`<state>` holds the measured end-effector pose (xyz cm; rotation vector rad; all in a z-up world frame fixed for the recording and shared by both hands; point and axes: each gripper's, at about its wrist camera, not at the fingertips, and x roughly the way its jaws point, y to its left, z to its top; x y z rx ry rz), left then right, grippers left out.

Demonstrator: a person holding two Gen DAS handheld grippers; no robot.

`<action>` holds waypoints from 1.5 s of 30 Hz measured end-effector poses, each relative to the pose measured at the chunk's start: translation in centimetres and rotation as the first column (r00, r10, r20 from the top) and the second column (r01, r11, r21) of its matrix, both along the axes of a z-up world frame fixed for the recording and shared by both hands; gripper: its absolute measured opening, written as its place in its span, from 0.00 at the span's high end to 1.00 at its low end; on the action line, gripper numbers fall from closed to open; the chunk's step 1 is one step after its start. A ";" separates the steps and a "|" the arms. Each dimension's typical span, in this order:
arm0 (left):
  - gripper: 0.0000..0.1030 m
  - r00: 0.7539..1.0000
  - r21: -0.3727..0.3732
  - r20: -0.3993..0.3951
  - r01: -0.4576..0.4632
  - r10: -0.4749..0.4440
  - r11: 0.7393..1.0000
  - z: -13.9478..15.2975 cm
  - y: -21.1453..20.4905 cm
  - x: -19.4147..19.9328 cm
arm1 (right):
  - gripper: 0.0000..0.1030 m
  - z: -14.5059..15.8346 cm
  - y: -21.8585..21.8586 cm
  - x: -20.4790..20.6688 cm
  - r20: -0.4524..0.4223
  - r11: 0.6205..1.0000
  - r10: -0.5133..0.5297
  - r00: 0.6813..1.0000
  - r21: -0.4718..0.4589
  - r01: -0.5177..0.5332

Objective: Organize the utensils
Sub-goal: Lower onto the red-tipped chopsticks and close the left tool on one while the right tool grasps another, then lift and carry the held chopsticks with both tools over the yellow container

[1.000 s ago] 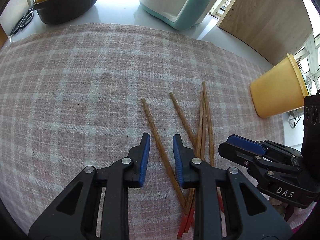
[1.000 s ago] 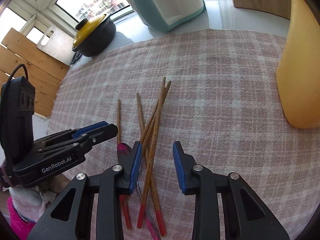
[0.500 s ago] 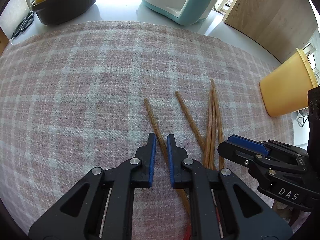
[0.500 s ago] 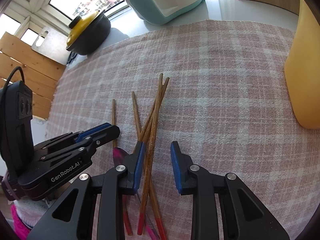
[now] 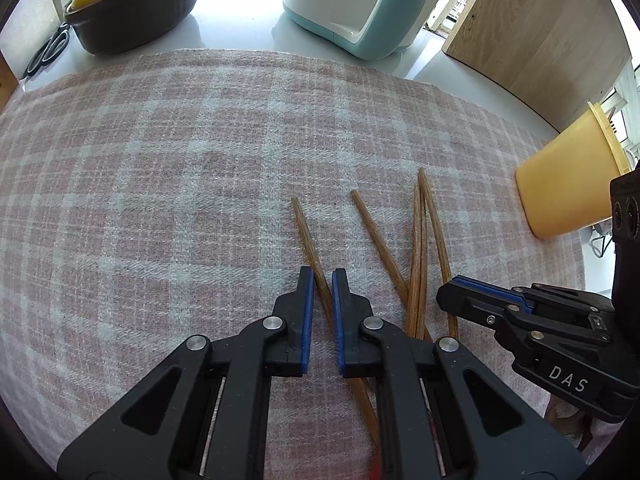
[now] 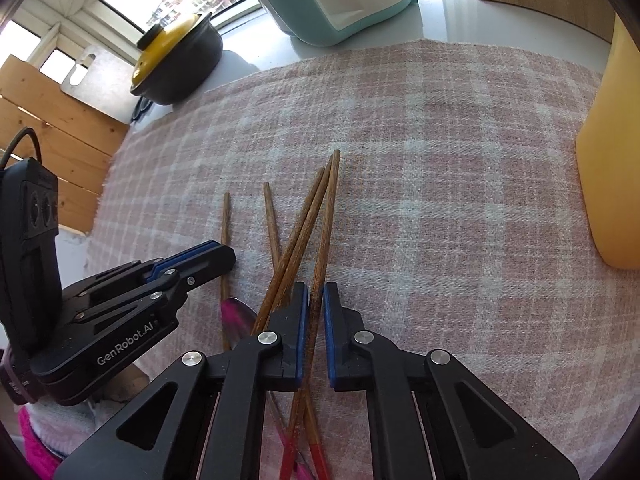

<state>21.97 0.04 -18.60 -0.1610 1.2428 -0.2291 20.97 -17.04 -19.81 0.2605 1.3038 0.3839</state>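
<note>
Several brown wooden chopsticks with red ends lie fanned on a pink plaid cloth. My left gripper is shut on the leftmost chopstick, which also shows in the right wrist view. My right gripper is shut on the rightmost chopstick. Two more chopsticks cross just left of it. A pink spoon bowl lies under the pile. A yellow cup lies at the right; it also shows in the right wrist view.
A black pot with a yellow lid, a teal and white appliance and scissors stand at the back of the counter. A wooden panel is at the back right.
Both grippers have closed, the left on the leftmost chopstick and the right on the rightmost one. Both have moved slightly forward over the pile.
</note>
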 end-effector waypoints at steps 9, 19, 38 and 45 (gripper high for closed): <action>0.94 0.999 0.018 0.049 -0.001 0.000 1.000 1.9 0.7 -1.1 | 0.95 1.4 -0.9 -0.7 0.049 1.000 0.014 0.999 -0.013 -0.013; 0.96 0.994 0.026 0.108 -0.022 0.019 0.999 4.4 2.6 -2.9 | 0.95 2.8 -1.7 -1.7 0.094 1.000 0.005 0.996 -0.017 -0.003; 0.97 0.966 -0.027 0.259 0.015 -0.007 1.000 11.7 2.1 -6.1 | 0.95 9.1 -3.5 -4.6 0.275 0.998 0.024 0.961 -0.056 -0.009; 0.97 0.947 -0.052 0.320 0.051 -0.032 0.997 14.8 0.7 -6.4 | 0.95 11.9 -5.1 -5.8 0.353 0.997 0.018 0.935 -0.073 0.009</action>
